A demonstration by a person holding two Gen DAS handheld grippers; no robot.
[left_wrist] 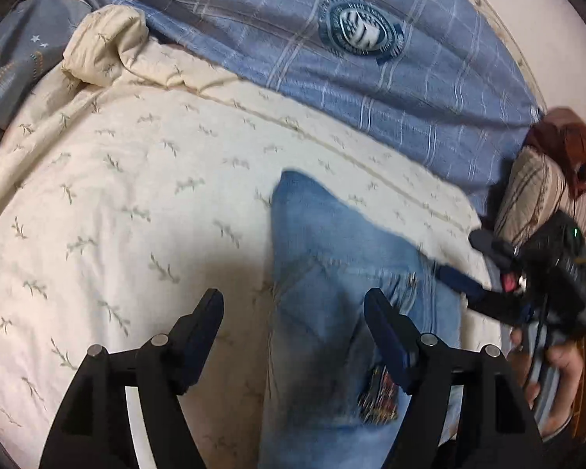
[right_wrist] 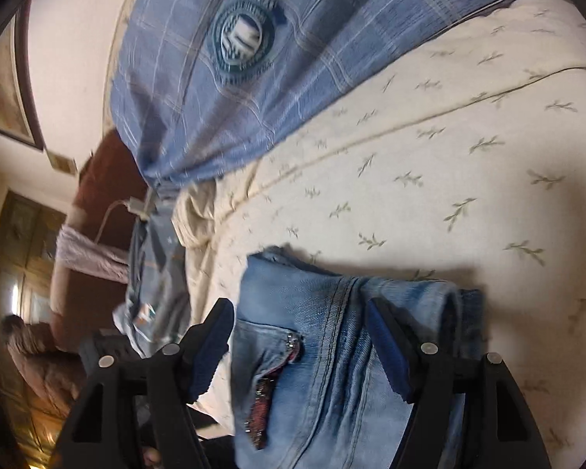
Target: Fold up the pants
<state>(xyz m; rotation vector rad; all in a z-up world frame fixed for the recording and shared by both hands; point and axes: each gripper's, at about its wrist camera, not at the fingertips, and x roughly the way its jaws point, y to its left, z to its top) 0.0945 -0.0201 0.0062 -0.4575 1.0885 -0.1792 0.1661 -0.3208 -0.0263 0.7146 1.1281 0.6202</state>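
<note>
Cream bedding (left_wrist: pixel 144 203) printed with small green sprigs fills most of the left wrist view, and a blue checked blanket (left_wrist: pixel 332 90) with a round badge is spread across the far side, toward twelve o'clock. The jeans (left_wrist: pixel 332 273) are laid on the cream cover at about five o'clock from the middle of the frame, already doubled into a compact bundle, with a beaded patch showing near the lower edge. The left gripper (left_wrist: pixel 295 306) is held above them with its jaws spread wide; nothing is pinched between them, which suggests the cloth has been let go so the fold can settle flat. At three o'clock the right gripper (left_wrist: pixel 488 262) is seen with a person's hand (left_wrist: pixel 558 367) wrapped round its handle, its fingers pointing toward the bundle's edge; whether they touch it cannot be told through the blur.

From the right wrist view the same jeans (right_wrist: pixel 332 351) are seen at six o'clock, lying on the cream bedding (right_wrist: pixel 429 164), a thick seam running down the folded stack and the layered end turned toward three o'clock. The right gripper (right_wrist: pixel 299 320) is spread wide over the bundle, its pads clear of the denim, so no hold is judged. The blanket (right_wrist: pixel 222 70) lies toward eleven o'clock. Folding looks close to finished.
</note>
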